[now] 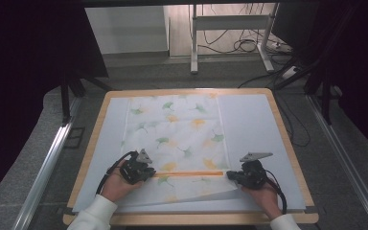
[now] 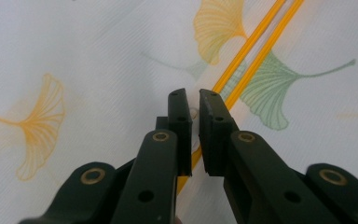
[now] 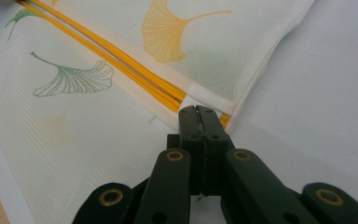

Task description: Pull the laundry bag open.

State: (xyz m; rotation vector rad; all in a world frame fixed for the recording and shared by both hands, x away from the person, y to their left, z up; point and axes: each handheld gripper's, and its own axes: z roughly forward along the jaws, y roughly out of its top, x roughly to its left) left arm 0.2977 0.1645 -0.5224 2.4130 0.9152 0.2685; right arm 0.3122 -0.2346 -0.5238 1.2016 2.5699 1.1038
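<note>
A white cloth (image 1: 177,129) printed with green and yellow ginkgo leaves lies lengthwise on the table, its near part folded over. An orange double stripe (image 1: 187,173) runs across the fold between my two grippers. My left gripper (image 1: 149,173) sits at the stripe's left end. In the left gripper view its jaws (image 2: 193,95) stand almost together, and the stripe (image 2: 256,42) runs in between their tips. My right gripper (image 1: 230,175) is at the stripe's right end. In the right gripper view it (image 3: 197,110) is shut on the cloth's hem where the stripe (image 3: 121,60) ends.
A pale sheet (image 1: 254,124) covers the wooden table (image 1: 287,139) under the cloth. Metal rails (image 1: 48,163) run along both sides of the table. A desk frame and cables (image 1: 239,43) stand on the floor beyond the far edge.
</note>
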